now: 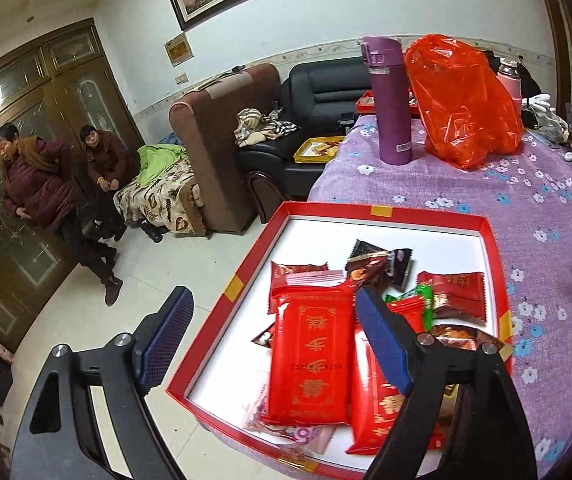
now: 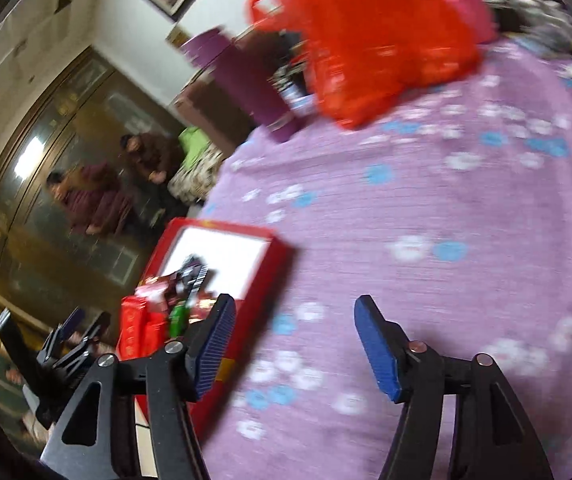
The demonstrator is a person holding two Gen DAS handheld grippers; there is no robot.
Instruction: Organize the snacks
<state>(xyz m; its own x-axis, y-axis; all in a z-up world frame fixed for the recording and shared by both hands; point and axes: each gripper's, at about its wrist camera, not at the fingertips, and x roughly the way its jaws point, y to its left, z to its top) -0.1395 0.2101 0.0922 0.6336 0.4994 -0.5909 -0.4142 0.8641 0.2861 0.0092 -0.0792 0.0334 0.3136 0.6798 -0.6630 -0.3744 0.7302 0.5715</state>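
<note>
With both the left tongs (image 1: 274,340) and right tongs (image 2: 294,344) spread and empty, the snacks (image 1: 310,360) sit heaped at six o'clock in the red box (image 1: 382,211), which overhangs the tabletop (image 1: 546,184) edge and might tip if nudged.

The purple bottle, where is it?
In the left wrist view the purple bottle stands upright at the table's far edge, just left of the red bag, beyond the snack box.

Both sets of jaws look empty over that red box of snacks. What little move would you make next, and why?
Probably swing the right gripper toward the orange bag to fetch more snacks. Its jaws stand open over bare tablecloth, the left gripper hangs open over the red box, and no loose packets show nearby.
</note>
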